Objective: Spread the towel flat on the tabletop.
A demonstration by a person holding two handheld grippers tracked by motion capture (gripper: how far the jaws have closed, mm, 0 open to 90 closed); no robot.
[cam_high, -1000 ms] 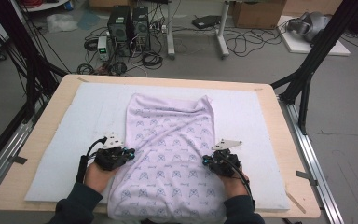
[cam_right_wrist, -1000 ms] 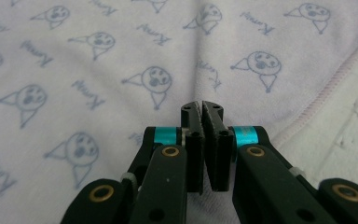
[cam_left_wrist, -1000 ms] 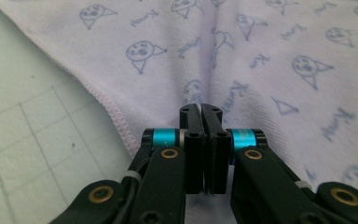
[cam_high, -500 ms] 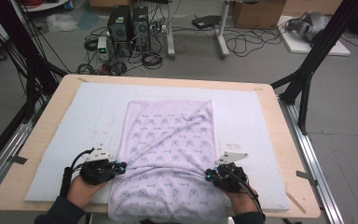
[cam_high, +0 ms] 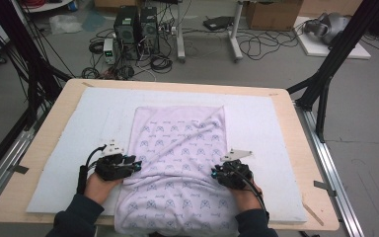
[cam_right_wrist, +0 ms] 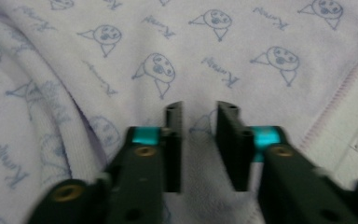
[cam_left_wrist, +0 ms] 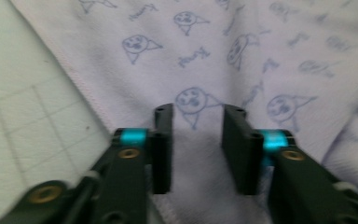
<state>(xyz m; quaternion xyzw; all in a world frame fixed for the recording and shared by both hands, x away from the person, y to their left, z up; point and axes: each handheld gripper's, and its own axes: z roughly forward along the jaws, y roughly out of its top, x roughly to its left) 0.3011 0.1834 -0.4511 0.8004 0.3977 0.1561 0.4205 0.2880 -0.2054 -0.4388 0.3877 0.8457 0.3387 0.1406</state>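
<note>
You are mid-fold on the printed cloth (cam_high: 177, 168). Your left gripper (cam_left_wrist: 196, 140) has just been opening over the cloth's left edge, cloth between its fingers; your right gripper (cam_right_wrist: 199, 140) pinches the right edge. Next, free that side too.

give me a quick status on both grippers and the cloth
Left gripper jaws just been opening, parted over the cloth edge. Right gripper jaws narrow, cloth between them, grip unclear. Nothing in the way on the white mat.

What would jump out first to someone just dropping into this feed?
A pale lilac cloth printed with small blue cartoon faces lies spread down the middle of the white padded mat on the wooden table. The left gripper and right gripper sit at its two side edges, fingers parted a little over the fabric.
</note>
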